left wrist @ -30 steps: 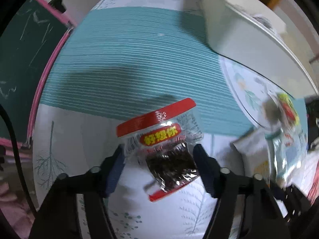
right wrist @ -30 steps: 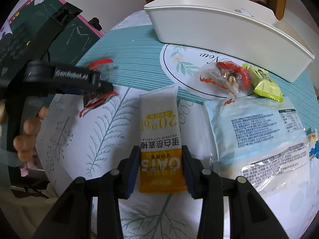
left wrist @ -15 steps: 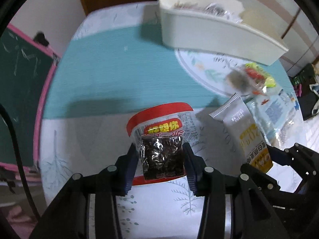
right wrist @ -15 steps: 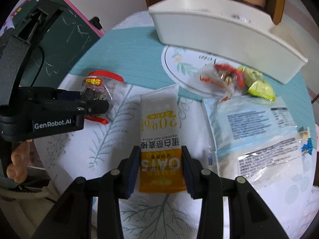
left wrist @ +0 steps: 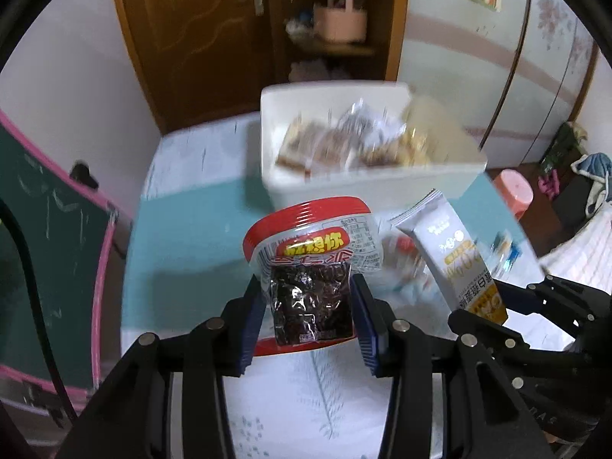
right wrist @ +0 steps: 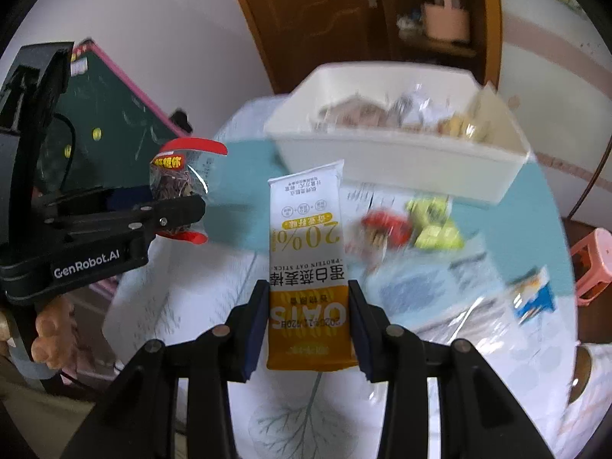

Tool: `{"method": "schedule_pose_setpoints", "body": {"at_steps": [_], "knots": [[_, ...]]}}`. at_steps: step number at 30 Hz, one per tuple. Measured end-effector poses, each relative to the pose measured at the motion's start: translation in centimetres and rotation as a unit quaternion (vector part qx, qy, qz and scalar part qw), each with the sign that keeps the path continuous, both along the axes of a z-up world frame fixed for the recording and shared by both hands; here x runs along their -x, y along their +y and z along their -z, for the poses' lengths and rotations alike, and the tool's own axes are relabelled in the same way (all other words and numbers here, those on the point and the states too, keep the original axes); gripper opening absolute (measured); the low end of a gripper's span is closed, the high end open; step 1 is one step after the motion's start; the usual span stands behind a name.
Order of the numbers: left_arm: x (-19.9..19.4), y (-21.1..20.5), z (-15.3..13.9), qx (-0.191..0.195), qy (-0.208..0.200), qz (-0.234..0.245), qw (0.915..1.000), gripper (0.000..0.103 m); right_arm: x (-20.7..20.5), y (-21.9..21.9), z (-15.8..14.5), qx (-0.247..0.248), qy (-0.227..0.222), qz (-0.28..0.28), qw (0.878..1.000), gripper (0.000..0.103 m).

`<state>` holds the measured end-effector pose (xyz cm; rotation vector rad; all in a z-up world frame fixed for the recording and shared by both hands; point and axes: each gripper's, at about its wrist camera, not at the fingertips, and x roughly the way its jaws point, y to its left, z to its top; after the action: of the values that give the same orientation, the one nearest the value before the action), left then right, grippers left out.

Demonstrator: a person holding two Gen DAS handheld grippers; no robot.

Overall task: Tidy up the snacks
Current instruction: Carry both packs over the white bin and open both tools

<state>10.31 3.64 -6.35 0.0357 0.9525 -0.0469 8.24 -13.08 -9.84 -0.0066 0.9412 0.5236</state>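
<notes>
Left wrist — teal-white tablecloth (left wrist: 183, 237), wooden cabinet (left wrist: 199, 30)

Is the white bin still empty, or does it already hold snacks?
Not empty. The white bin already holds several wrapped snack packets, seen over its rim in both wrist views; blur hides what kind.

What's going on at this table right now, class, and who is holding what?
A person is tidying snacks with a handheld gripper in each hand. The left gripper is shut on a red-rimmed packet of dark dried snack, and the right gripper is shut on a white and orange oat bar. Both are held up above the table, in front of a white bin that already holds wrapped snacks. A few more packets lie on the tablecloth.
</notes>
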Motion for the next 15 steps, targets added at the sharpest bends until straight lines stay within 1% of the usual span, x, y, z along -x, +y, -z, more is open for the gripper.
{"method": "schedule_pose_setpoints", "body": {"at_steps": [2,6,11,12,15], "knots": [[-1.1,-0.4,-2.3,-0.002,-0.026,0.006,0.9997,0.042,-1.0,-0.3,-2.2,-0.008,-0.022,0.008,1.000,0.040],[-3.4,-1.1,-6.3,-0.002,-0.062,0.014,0.9980,0.042,-3.1,-1.2,-7.1,-0.014,-0.079,0.026,0.996,0.040],[-7.4,-1.7,-10.8,-0.005,-0.093,0.018,0.9955,0.042,-6.6,-2.2,-12.6,-0.023,-0.129,0.056,0.990,0.040],[-8.1,-1.7,-11.3,-0.005,-0.097,0.018,0.9951,0.042,-7.1,-2.3,-13.6,-0.023,-0.138,0.061,0.988,0.040],[-10.8,-2.0,-13.4,-0.014,-0.118,0.006,0.9929,0.042,-9.2,-3.0,-16.1,-0.015,-0.168,0.079,0.982,0.040]]}}
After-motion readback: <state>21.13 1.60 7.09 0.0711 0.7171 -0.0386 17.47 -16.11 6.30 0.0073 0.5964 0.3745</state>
